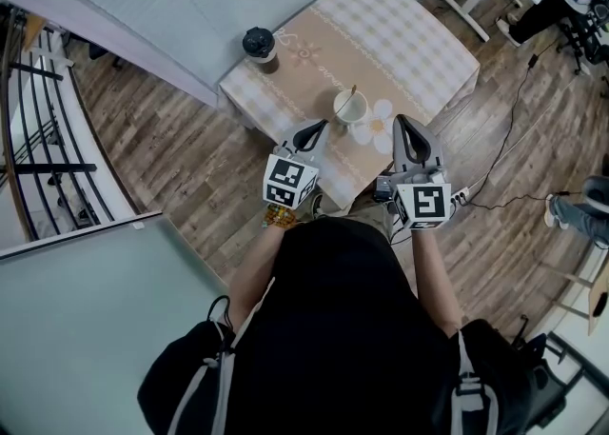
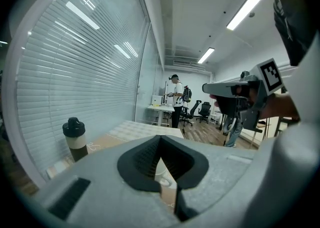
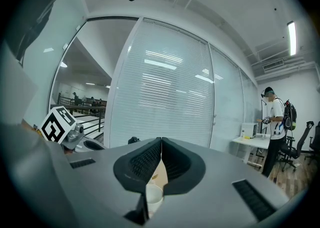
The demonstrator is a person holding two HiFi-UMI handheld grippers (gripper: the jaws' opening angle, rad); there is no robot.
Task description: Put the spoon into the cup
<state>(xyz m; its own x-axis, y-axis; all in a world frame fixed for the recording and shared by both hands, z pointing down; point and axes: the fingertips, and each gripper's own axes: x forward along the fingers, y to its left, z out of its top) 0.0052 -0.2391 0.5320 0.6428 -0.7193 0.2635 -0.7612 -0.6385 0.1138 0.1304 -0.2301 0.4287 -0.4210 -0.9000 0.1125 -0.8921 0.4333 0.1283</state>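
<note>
A white cup is standing near the front edge of the worktop, which is lying under a checked cloth. The spoon is already sitting inside the cup, with its handle leaning up over the far rim.

The left gripper is hovering just to the near left of the cup, pointing toward it without touching it. In the left gripper view its dark ribbed fingers are pressing together at the tips and gripping nothing. Part of the cup is showing through the gap beneath them.

The right gripper is hanging to the right of the cup, a little further off. Its fingers are likewise closed on each other and holding nothing, and the cup is showing pale below them.

A bottle with a black lid is standing at the far left corner of the worktop, well apart from the cup.

A wooden floor is running around the worktop. In both gripper views a person with a backpack is standing at a desk far across the room
</note>
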